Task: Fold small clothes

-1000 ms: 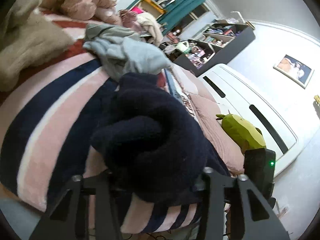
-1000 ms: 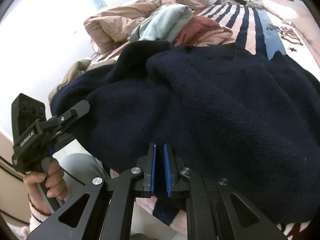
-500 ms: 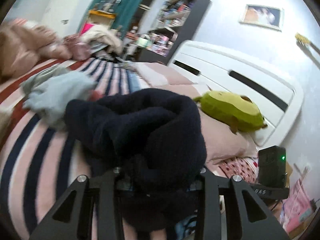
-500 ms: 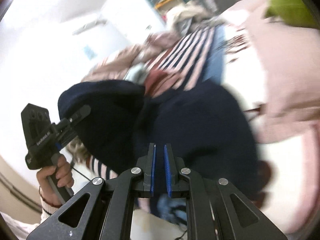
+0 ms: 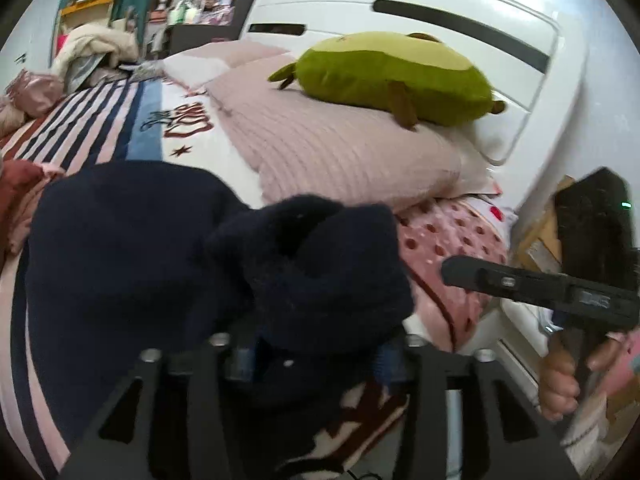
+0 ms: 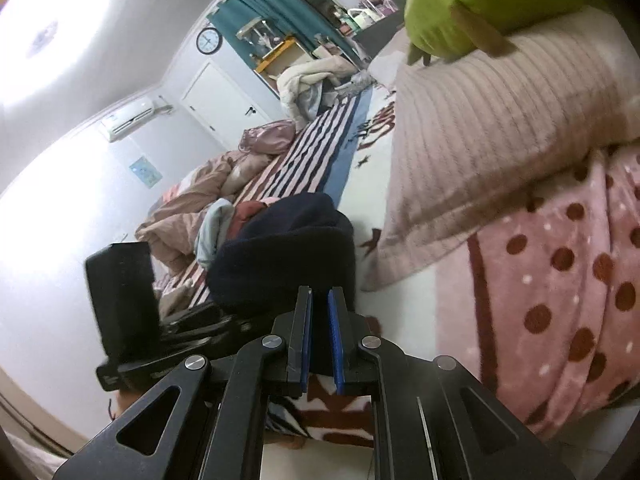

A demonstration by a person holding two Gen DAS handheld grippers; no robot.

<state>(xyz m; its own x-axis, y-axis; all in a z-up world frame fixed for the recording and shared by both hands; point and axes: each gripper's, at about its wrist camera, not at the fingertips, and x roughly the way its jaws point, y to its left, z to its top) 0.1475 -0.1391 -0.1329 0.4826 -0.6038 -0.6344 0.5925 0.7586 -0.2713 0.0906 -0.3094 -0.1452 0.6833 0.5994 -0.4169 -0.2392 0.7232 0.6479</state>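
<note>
**A:** Navy knit, thick and fuzzy: that is the sweater (image 5: 160,264), bundled in a heap on the striped bedspread (image 5: 100,120) near the edge of the bed, just short of the pink ribbed pillow (image 5: 340,152).

**B:** And the left gripper (image 5: 316,356)?

**A:** Its jaws are opening, with a fat roll of the sweater between them. The knit bulges up over the fingers and hides the pads, so I cannot tell whether they are pressing on it at all.

**B:** The right one?

**A:** The right gripper (image 6: 320,336) is closed down to a narrow slot between its blue pads (image 6: 335,340). The navy knit fills that slot and rises just beyond the tips, so it has the sweater pinched by a thin fold. From the left wrist view you see it side-on at the right, with the person's hand (image 5: 560,384) around the handle.

**B:** What else is nearby?

**A:** A green avocado plush (image 5: 392,76) lies on the pillow against the white headboard (image 5: 440,12). A pink blanket with dark red dots (image 6: 560,280) hangs over the bed's side below the pillow. Farther down the bed there is a pale blue garment (image 6: 212,232) and a rumpled pinkish-brown duvet (image 6: 188,200).
</note>
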